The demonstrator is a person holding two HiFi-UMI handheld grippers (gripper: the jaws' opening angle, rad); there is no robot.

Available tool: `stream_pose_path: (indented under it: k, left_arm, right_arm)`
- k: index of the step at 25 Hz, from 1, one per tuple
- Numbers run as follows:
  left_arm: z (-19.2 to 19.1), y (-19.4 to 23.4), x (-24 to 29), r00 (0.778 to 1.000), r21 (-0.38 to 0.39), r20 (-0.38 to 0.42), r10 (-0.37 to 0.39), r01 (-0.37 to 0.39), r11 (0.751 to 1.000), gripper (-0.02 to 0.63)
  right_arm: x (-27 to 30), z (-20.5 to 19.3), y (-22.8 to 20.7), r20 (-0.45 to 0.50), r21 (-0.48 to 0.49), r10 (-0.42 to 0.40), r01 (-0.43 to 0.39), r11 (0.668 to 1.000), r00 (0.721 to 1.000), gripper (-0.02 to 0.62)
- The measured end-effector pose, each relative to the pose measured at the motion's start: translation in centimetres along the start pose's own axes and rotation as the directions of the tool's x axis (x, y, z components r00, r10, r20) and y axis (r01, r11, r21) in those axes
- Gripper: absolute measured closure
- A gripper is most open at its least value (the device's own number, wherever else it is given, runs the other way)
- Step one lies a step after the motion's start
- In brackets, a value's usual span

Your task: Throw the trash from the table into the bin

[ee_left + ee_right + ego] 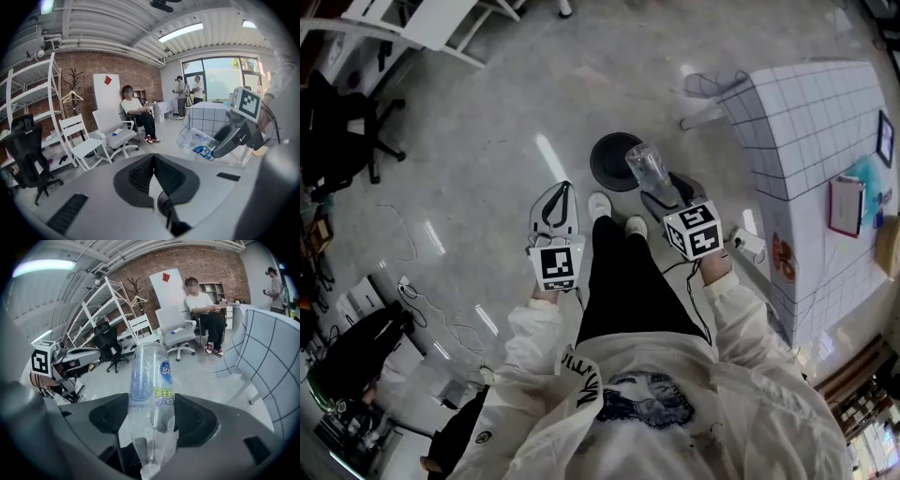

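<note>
Clear bottle (151, 380) with a blue spot and green letters. Black bin (614, 161). White table (811, 122) with thin dark squares all over. Grey left gripper (153, 159) and grey right gripper (152, 416), black inside. White cubes (557, 266) with black squares. Shiny grey floor (487, 141). Red-brown brick wall (117, 65). White chairs (82, 140). Black trousers (623, 281), white shoes (600, 204).

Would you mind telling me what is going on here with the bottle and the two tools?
A person stands beside the grid-covered table with a tool in each hand. The right tool is clamped on an empty clear plastic bottle, held out close to the round black bin on the floor in front of their shoes. The left tool is shut with nothing in it. The bottle has not been dropped yet.
</note>
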State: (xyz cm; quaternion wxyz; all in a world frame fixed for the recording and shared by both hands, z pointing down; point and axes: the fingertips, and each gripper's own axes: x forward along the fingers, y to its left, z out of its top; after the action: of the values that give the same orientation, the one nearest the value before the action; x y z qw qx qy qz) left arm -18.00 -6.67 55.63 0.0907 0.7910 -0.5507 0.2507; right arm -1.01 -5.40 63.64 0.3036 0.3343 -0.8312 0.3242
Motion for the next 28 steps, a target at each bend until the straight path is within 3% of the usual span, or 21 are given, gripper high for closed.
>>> stream_pose_path:
  k: [4, 19, 28]
  left_arm:
    - [-3.3, 0.2, 2.6, 0.999, -0.038, -0.029, -0.024, 0.023, 0.999, 0.600]
    - [-17.2, 0.2, 12.1, 0.980, -0.059, -0.148, -0.132, 0.125, 0.990, 0.600]
    - [-23.7, -0.4, 16.7, 0.967, -0.077, -0.185, -0.172, 0.160, 0.984, 0.600]
  right_arm:
    - [4.0, -2.6, -0.6, -0.051, 0.026, -0.001, 0.003, 1.000, 0.999, 0.279]
    - [18.5, -13.9, -4.4, -0.240, 0.146, -0.015, 0.052, 0.988, 0.971, 0.279]
    - [24.9, -17.7, -7.1, -0.303, 0.155, -0.029, 0.079, 0.985, 0.952, 0.279]
